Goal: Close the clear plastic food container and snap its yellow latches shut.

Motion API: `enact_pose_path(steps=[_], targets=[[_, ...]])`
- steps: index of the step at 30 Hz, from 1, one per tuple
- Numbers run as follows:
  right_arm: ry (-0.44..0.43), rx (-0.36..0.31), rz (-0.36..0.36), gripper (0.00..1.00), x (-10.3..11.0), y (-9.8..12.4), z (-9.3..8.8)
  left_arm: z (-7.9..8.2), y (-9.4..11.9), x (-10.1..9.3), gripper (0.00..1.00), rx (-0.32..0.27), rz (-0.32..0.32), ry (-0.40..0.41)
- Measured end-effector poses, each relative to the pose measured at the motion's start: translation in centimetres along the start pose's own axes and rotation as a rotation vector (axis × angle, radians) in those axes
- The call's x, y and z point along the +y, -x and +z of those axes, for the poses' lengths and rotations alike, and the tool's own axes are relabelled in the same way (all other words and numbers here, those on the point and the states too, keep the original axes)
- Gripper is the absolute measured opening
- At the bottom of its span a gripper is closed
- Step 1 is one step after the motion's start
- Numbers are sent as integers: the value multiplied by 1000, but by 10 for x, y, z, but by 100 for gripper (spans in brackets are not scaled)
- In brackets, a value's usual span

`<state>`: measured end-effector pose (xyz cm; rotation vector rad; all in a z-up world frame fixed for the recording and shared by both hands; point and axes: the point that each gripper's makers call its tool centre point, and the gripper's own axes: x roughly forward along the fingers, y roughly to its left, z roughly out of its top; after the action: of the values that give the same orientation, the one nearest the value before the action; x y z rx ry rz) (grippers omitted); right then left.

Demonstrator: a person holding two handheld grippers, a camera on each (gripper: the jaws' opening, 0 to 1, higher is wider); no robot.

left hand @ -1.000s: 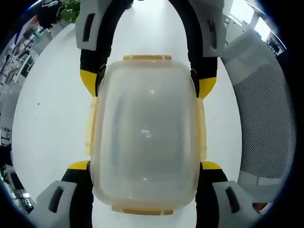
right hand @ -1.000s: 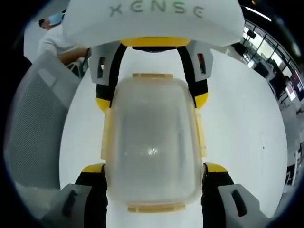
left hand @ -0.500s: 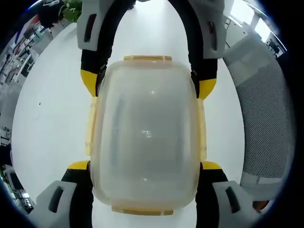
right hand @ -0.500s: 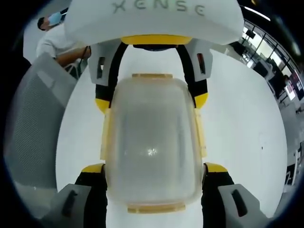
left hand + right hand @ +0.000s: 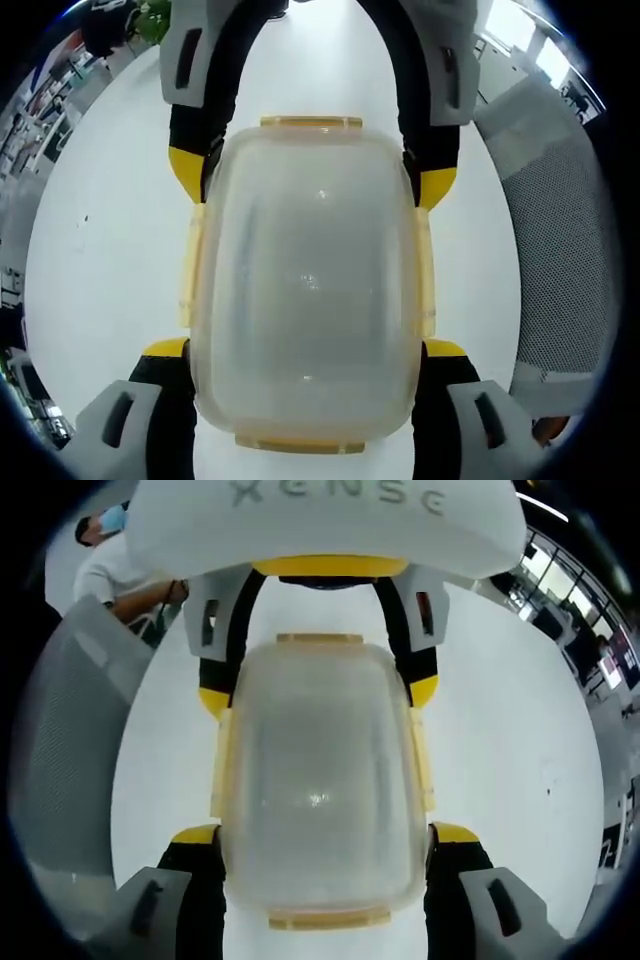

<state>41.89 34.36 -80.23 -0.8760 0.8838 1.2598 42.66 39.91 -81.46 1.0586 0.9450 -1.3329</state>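
**Container held between both grippers**

Container (image 5: 308, 285) lies on the white table (image 5: 100, 260), lid on. We see the left gripper (image 5: 306, 352) clamping one end and the right gripper (image 5: 326, 838) clamping the other, with yellow latches (image 5: 218, 770) along its sides.

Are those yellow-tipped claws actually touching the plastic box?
Touching. In the left gripper view, the left gripper's yellow tips press against both long sides of the container, with no gap showing.
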Motion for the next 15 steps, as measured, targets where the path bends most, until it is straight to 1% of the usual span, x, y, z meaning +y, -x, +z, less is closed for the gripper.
enact_pose_path(steps=[5, 15], targets=[[-1, -8, -2, 83, -4, 0, -1, 1, -1, 4, 91, -2, 0, 2], [-4, 0, -4, 83, -14, -2, -2, 2, -3, 14, 91, 0, -3, 2]])
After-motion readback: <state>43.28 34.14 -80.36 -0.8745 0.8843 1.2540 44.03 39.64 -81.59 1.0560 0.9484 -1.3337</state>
